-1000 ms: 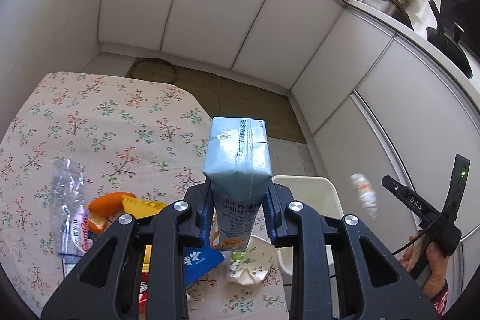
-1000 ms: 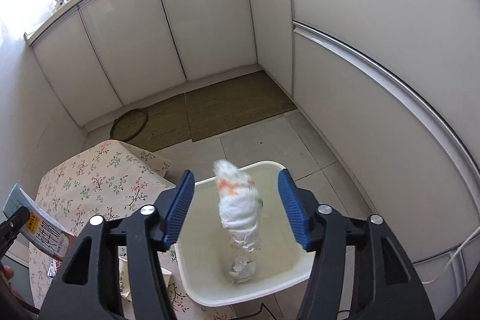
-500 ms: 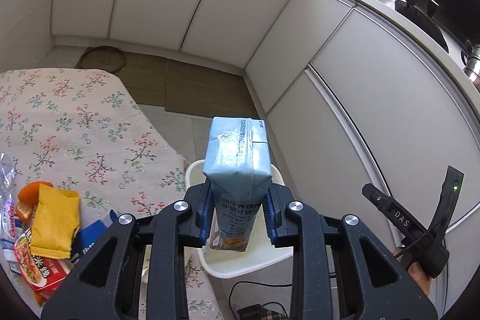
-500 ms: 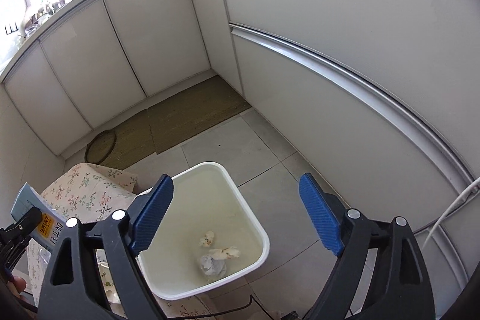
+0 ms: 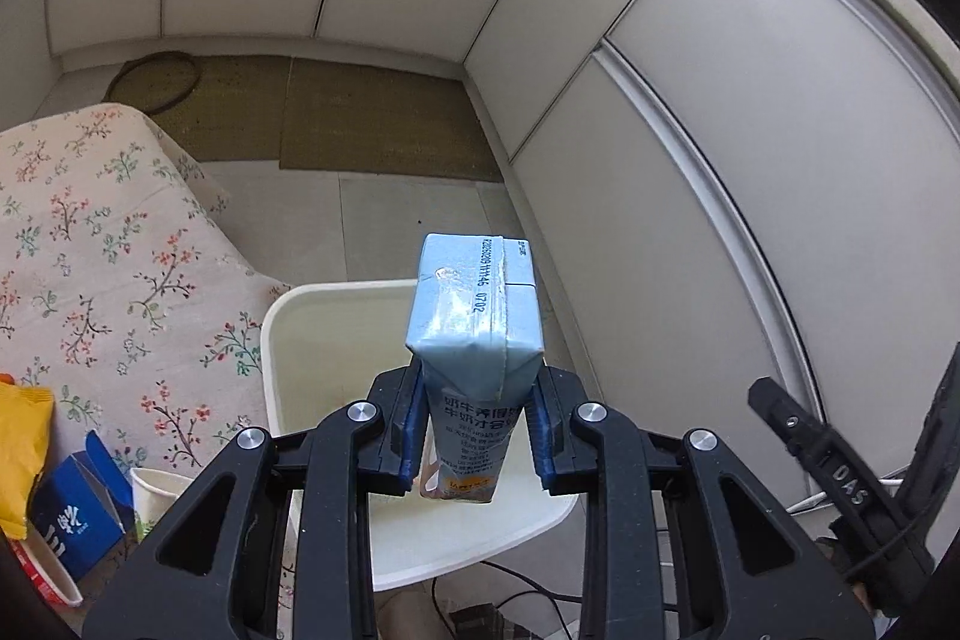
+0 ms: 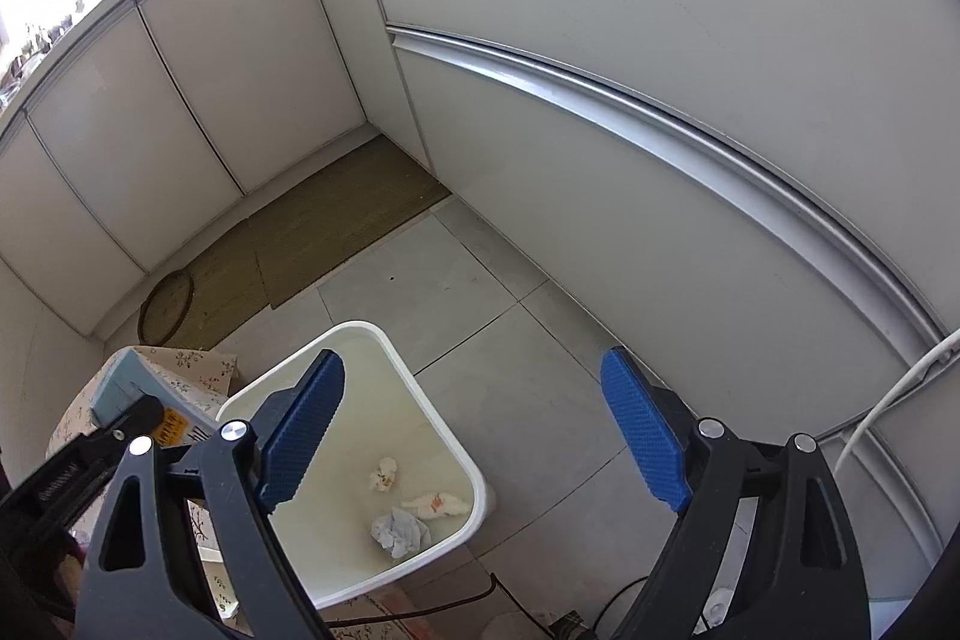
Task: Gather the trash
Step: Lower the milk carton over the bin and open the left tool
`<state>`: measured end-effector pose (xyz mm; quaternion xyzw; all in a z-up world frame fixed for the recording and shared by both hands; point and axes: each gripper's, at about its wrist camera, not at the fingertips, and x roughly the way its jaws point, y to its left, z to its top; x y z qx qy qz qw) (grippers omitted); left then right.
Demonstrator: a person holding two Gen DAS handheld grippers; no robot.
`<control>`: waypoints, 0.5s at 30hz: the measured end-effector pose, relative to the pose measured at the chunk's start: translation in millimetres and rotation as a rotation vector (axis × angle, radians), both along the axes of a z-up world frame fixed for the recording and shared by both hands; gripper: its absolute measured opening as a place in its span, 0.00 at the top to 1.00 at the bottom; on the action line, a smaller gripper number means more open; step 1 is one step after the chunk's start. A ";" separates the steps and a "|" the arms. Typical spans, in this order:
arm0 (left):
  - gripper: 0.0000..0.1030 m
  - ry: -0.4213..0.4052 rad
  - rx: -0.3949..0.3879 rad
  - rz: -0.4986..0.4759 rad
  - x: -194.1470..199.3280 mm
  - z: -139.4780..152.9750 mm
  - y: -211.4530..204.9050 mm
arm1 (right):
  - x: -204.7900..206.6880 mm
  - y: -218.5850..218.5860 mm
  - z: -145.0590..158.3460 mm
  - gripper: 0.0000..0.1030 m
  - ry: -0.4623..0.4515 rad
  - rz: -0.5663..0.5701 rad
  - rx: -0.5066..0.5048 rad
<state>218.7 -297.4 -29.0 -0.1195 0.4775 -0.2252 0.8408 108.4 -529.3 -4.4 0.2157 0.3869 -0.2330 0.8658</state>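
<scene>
Your left gripper (image 5: 474, 436) is clamped on a light blue carton (image 5: 477, 340), blue pads pressed to both its sides, and the carton hangs over the open mouth of the white bin (image 5: 282, 316). The bin stands on the grey tiled floor (image 6: 480, 292), its left rim right against the draped edge of the flowered tablecloth (image 5: 108, 244); on its other side bare tiles run to the white cabinet fronts (image 6: 660, 40), which close the corner behind and to the right. A brown mat (image 5: 372, 112) lies along the far cabinets. Your right gripper (image 6: 474, 436) is empty, its jaws having just been opening, now spread wide with nothing between them, above the bin's right rim and the tiles. The carton is upright, its folded top seam crumpled, a dark date code printed across the top and printed text on the front face. In the bin lie three crumpled paper wads (image 6: 402, 526). A blue box (image 5: 72, 514), yellow packet (image 5: 24, 448) and paper cup (image 5: 153, 490) remain on the table edge.
</scene>
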 end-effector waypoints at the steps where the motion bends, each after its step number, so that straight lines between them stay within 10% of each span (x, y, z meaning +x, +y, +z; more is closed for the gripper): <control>1: 0.74 0.022 -0.001 -0.002 1.5 -5.9 -2.4 | -0.6 -2.0 0.2 0.17 -0.001 -0.004 0.000; 15: 0.25 -0.105 0.127 0.064 -26.7 10.3 16.9 | -6.7 17.3 6.8 0.17 -0.039 0.014 -0.053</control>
